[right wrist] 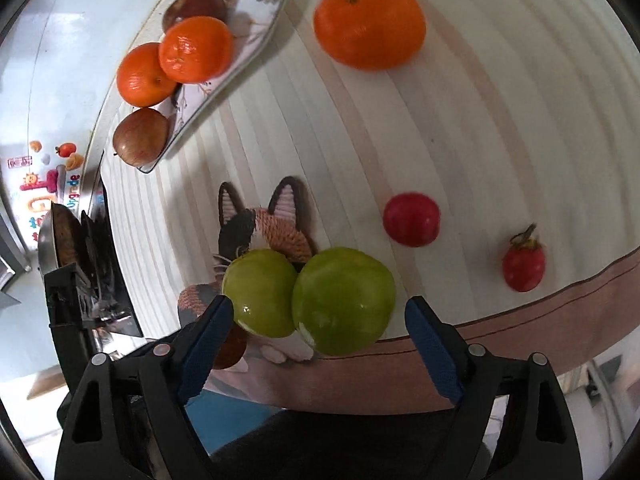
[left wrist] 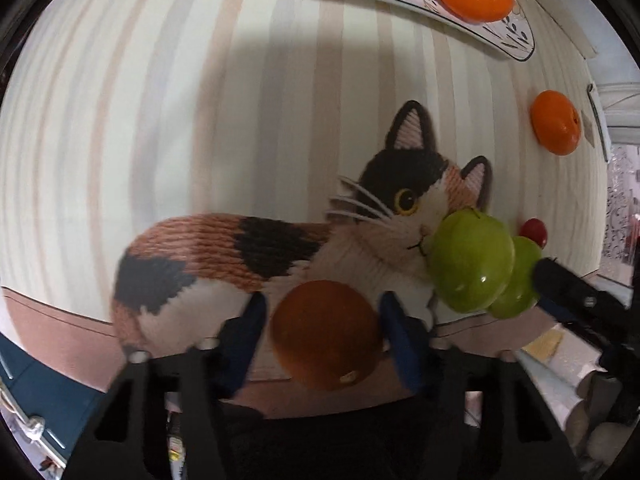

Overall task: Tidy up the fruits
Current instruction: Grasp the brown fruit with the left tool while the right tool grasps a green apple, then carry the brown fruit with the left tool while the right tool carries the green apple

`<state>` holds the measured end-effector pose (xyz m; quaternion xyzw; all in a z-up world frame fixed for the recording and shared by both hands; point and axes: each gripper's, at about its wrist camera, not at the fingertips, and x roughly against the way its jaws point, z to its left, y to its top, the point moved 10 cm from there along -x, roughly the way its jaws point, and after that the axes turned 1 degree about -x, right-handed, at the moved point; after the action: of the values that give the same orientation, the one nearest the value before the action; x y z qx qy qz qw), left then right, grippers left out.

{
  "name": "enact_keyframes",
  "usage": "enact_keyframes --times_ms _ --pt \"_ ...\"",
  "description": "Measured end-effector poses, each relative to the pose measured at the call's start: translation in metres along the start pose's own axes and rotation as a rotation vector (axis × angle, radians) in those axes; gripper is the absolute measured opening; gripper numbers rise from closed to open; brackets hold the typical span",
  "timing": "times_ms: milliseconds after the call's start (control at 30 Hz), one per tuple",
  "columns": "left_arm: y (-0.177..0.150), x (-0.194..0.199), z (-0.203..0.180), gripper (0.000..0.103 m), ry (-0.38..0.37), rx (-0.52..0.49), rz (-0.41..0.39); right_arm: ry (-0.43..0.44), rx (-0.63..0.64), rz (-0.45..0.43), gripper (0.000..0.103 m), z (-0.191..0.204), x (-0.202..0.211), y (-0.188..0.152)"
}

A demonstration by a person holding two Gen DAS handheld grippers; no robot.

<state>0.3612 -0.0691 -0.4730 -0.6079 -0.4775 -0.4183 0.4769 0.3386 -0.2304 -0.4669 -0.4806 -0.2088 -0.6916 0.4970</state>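
Plate point(right wrist: 256, 32) upper left: four fruits in. Left gripper point(left wrist: 324, 340) jaws grip brownish-orange fruit point(left wrist: 326, 336). Right gripper point(right wrist: 320, 340) jaws open before two green apples point(right wrist: 344, 300). Loose orange point(right wrist: 370, 22), red fruits still on desk point(right wrist: 500, 100).

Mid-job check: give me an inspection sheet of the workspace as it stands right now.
Surface: striped tablecloth with an embroidered cat.
Job's things: plate holds two oranges and two apples; loose orange; two green apples touching each other; red round fruit; strawberry-like red fruit.
Clutter: nothing seen.
Grippers: left gripper has a brownish-orange fruit between its pads, firm contact unclear; right gripper open, pads either side of the green apples, not touching.
Cables: nothing seen.
Surroundings: white wall with colourful stickers.
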Motion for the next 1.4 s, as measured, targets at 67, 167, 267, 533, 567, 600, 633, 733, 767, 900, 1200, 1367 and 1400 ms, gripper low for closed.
enact_keyframes --times_ms 67,167,267,533,567,600,633,733,767,900,1200,1367,1400 --pt "0.001 0.002 -0.002 0.052 0.028 -0.018 -0.022 -0.002 0.000 -0.013 0.078 -0.001 -0.004 0.002" --pt "0.001 0.004 -0.001 0.051 0.058 -0.030 -0.038 -0.037 0.025 -0.065 0.059 -0.003 -0.001 0.008" --pt "0.001 0.009 0.005 0.051 0.108 -0.040 -0.057 -0.053 0.054 -0.043 0.058 -0.006 0.001 0.007" --pt "0.010 -0.001 0.010 0.052 0.095 0.000 -0.029 -0.088 0.120 0.006 0.059 0.003 -0.009 0.009" --pt "0.011 -0.003 0.011 0.052 0.092 0.006 -0.023 -0.077 0.104 0.006 0.059 0.002 -0.010 0.010" --pt "0.012 -0.005 0.012 0.052 0.090 0.011 -0.021 -0.073 0.099 0.004 0.060 0.001 -0.010 0.012" --pt "0.012 -0.006 0.012 0.052 0.088 0.014 -0.024 -0.069 0.099 -0.002 0.060 0.001 -0.010 0.013" --pt "0.012 -0.005 0.011 0.051 0.087 0.017 -0.038 -0.061 0.104 -0.017 0.058 0.002 -0.009 0.016" --pt "0.011 -0.003 0.012 0.051 0.089 0.015 -0.046 -0.066 0.109 -0.017 0.058 0.002 -0.009 0.016" --pt "0.020 0.013 0.017 0.050 0.090 0.004 -0.074 -0.094 0.150 -0.028 0.057 0.005 -0.006 0.015" --pt "0.036 0.069 0.008 0.049 0.058 -0.025 -0.176 -0.081 0.185 -0.077 0.057 0.018 0.019 0.023" --pt "0.056 0.115 -0.010 0.049 0.014 -0.061 -0.250 -0.045 0.200 -0.126 0.057 0.038 0.046 0.040" --pt "0.062 0.126 -0.015 0.049 0.005 -0.067 -0.268 -0.034 0.202 -0.139 0.056 0.043 0.052 0.046"
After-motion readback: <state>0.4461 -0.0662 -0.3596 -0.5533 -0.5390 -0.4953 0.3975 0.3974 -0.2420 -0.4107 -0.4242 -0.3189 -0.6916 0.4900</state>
